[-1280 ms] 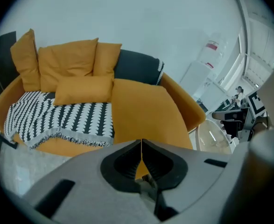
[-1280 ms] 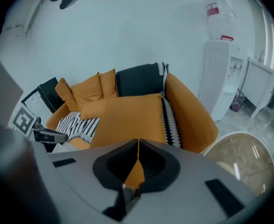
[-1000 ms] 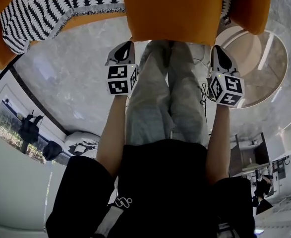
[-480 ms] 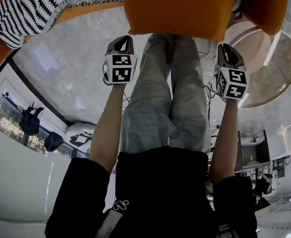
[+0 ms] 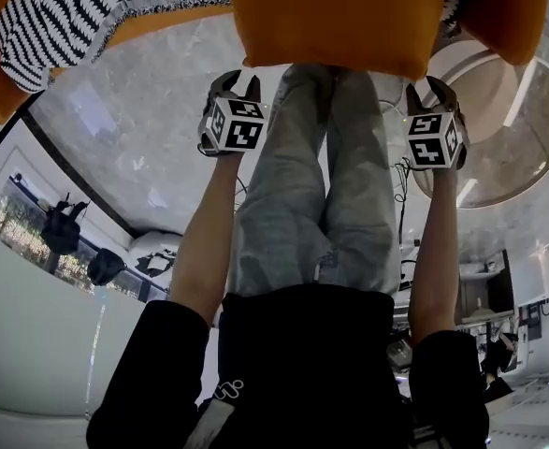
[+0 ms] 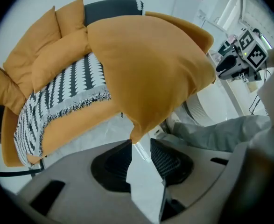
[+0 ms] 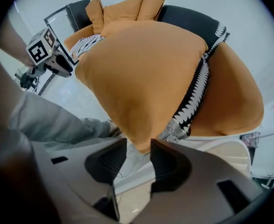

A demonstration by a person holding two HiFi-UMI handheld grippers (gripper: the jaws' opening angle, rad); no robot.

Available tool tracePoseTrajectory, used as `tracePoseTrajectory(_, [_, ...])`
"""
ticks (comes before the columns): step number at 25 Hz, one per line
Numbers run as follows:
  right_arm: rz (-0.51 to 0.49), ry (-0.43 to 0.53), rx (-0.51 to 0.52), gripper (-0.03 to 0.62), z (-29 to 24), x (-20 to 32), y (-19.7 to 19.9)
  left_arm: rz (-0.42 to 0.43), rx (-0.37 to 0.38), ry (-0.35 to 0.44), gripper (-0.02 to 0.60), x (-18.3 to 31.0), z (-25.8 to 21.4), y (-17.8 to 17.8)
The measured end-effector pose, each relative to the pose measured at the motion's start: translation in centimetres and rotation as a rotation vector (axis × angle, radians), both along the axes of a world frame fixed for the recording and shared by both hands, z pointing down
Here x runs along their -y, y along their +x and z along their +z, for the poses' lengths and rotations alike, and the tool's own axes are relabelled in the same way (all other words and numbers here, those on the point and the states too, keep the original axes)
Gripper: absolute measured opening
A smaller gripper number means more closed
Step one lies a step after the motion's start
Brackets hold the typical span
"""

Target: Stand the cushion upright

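A big orange cushion (image 5: 330, 17) fills the top of the head view, its lower edge hanging over the sofa's front. My left gripper (image 5: 237, 80) sits under its lower left corner. In the left gripper view the cushion (image 6: 146, 69) tapers to a corner just above the left gripper (image 6: 140, 146), whose jaws stand apart without pinching it. My right gripper (image 5: 430, 87) is under the lower right corner. Its jaws have just been opening. The cushion (image 7: 146, 78) still dips its corner between the right gripper (image 7: 139, 148) jaws, and the pads no longer clamp it.
An orange sofa (image 6: 48, 129) carries a black-and-white patterned throw (image 6: 66, 92) and more orange cushions (image 6: 57, 31) at its back. The person's legs in grey trousers (image 5: 321, 185) stand on the marble floor (image 5: 134, 138) between my grippers. A round pale table (image 5: 508, 129) is at right.
Both grippers have shifted a little toward the cushion's lower edge and rolled, so their marker cubes show different faces. The cushion sits slightly higher in the head view.
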State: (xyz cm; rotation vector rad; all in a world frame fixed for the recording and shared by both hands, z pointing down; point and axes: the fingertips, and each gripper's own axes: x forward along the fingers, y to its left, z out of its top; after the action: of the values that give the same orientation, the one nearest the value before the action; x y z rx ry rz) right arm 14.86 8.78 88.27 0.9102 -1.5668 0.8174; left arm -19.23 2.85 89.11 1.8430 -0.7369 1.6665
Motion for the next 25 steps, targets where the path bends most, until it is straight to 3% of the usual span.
tracePoseTrajectory(8, [0.028,-0.007,-0.03,0.137,2.5,0.1,0.3,0.025,-0.006,0.014,0.112,1.6,1.0,1.4])
tracePoseTrajectory(15, [0.111,0.041,-0.016,0.032,2.0,0.9,-0.2,0.017,-0.006,0.031,0.031,1.7,0.5,2.5])
tracePoseTrajectory(21, [0.198,0.064,0.049,0.015,-1.0,1.4,-0.1,-0.045,-0.088,0.016,0.018,2.1,-2.7,3.3])
tracePoseTrajectory(25, [0.265,0.085,0.074,0.015,-3.1,2.0,-0.1,-0.045,-0.129,0.03,0.018,3.0,-5.0,3.4])
